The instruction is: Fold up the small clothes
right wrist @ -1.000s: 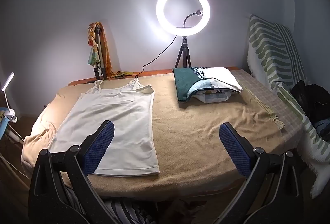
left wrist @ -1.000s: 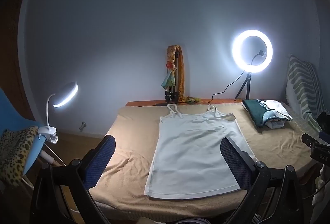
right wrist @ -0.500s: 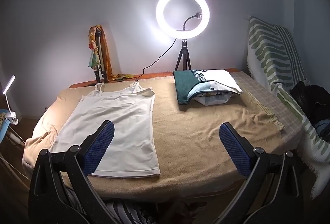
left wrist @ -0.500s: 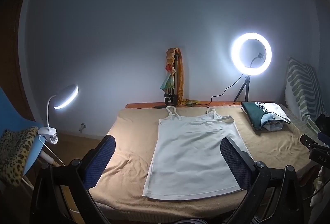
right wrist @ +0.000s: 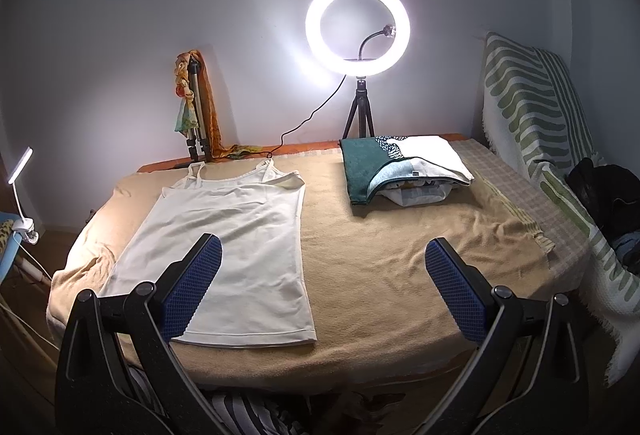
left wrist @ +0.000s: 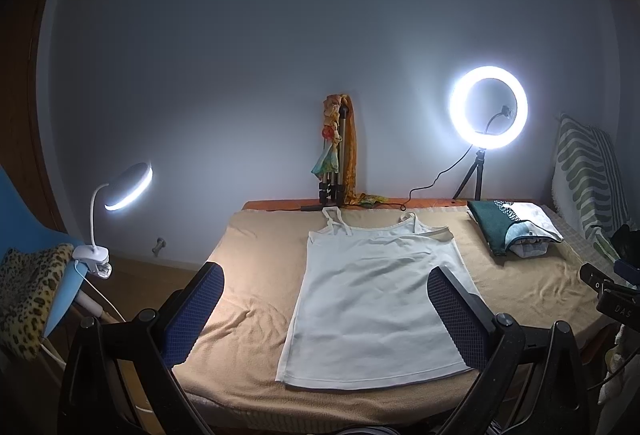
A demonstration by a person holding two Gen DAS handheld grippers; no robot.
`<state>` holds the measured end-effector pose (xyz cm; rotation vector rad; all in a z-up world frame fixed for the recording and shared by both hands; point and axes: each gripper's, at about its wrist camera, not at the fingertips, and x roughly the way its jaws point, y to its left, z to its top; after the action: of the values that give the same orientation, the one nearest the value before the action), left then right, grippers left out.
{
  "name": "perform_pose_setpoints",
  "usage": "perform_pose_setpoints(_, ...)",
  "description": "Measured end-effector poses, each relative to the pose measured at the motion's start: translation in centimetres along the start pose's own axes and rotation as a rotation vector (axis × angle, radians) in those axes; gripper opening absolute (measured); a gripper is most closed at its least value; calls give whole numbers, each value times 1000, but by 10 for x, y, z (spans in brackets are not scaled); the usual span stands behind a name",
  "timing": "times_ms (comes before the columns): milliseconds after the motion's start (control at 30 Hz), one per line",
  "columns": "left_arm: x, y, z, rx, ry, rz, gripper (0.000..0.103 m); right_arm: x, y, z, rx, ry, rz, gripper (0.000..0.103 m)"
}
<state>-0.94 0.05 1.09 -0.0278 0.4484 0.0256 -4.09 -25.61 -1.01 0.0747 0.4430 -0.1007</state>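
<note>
Lamplight from a clip-on desk lamp [left wrist: 120,191] falls across the left edge of a bed [left wrist: 256,299] covered in a tan blanket, where a white camisole top [left wrist: 380,299] lies spread flat, straps toward the far edge and hem toward the near edge. Left gripper [left wrist: 326,305] hangs above the near edge with its blue-padded fingers [left wrist: 196,311] spread wide and holding nothing, framing the lower part of the top. Behind the top, at the far edge against the wall, a folded tripod [left wrist: 336,163] draped in an orange scarf stands upright. Further right, a lit ring light [left wrist: 488,113] on its own small tripod stands at the far edge. Just in front of it, near the far right corner, sits a stack of folded clothes [right wrist: 404,167], a green-and-white piece on top. Right gripper [right wrist: 320,283] hovers above the near edge, fingers [right wrist: 452,291] likewise released and empty, over bare blanket right of the top. A green-striped throw [right wrist: 532,107] hangs along the bed's right edge.
</note>
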Motion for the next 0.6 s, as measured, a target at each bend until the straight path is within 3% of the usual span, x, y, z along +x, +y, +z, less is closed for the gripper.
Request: perform_pose_setpoints(600,0,0,-1,0,-5,6,103,3,4,-1,2,-1,7,103)
